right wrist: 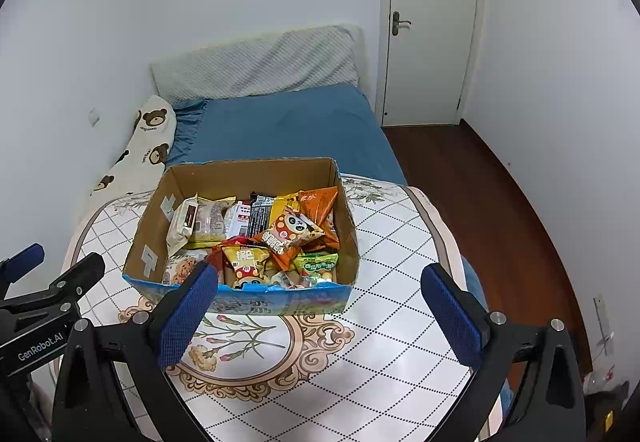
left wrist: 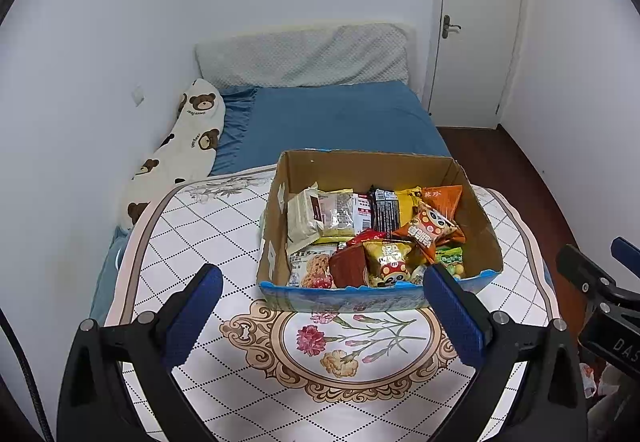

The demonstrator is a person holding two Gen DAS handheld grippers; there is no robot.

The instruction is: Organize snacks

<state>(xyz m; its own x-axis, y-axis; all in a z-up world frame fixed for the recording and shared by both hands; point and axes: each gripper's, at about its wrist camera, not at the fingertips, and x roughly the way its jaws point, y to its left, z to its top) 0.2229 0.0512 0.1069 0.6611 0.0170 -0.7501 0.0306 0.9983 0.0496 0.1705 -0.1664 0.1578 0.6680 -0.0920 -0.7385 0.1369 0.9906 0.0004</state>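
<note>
Both units hovering over the worktop, nothing gripped: left hand-held gripper is sitting with its blue pads wide apart and empty, right hand-held gripper is doing the same, pads spread, nothing between them. Cardboard box is sitting on the worktop's white diamond-pattern cloth just beyond the floral medallion, open top, blue printed front wall facing both cameras. Snacks are lying piled loose inside the box: orange panda packet resting on top near the middle-right, yellow mushroom-print packet in front of it against the front wall, green candy bag in the front right corner, orange triangular packet at the back right, black wrapper and white-cream packets leaning along the back left, oat bar packet lying front left. In the left wrist view the right pad is overlapping the box's front right corner; in the right wrist view the left pad is overlapping the box's front wall; can't tell whether either is touching it. Each hand-held gripper is showing at the edge of the other's view. Bed with blue sheet is running behind the worktop, bear-print pillow lying along the wall, closed door at the far right
</note>
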